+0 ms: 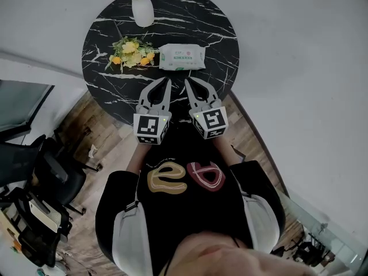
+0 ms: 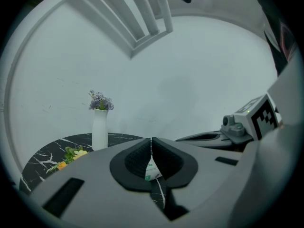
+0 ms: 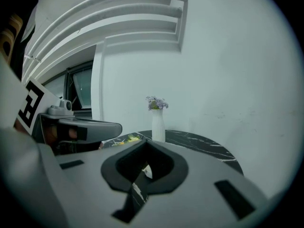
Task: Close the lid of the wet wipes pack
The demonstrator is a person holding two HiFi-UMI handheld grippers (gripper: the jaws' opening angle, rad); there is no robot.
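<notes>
The wet wipes pack (image 1: 181, 57), white with a green label, lies flat near the middle of the round black marble table (image 1: 218, 33). I cannot tell how its lid stands. My left gripper (image 1: 168, 81) and right gripper (image 1: 187, 81) hover side by side over the table's near edge, a short way in front of the pack and apart from it. Both are shut with nothing between their fingers. In the left gripper view the jaws of the left gripper (image 2: 151, 148) touch, and a sliver of the pack (image 2: 151, 171) shows behind them. The right gripper (image 3: 144, 146) also hides most of the pack (image 3: 148, 171).
A white vase (image 1: 142, 10) with purple flowers stands at the table's far edge. A bunch of yellow flowers (image 1: 131, 53) lies left of the pack. Black office chairs (image 1: 40, 171) stand on the wooden floor at the left. A white wall runs behind the table.
</notes>
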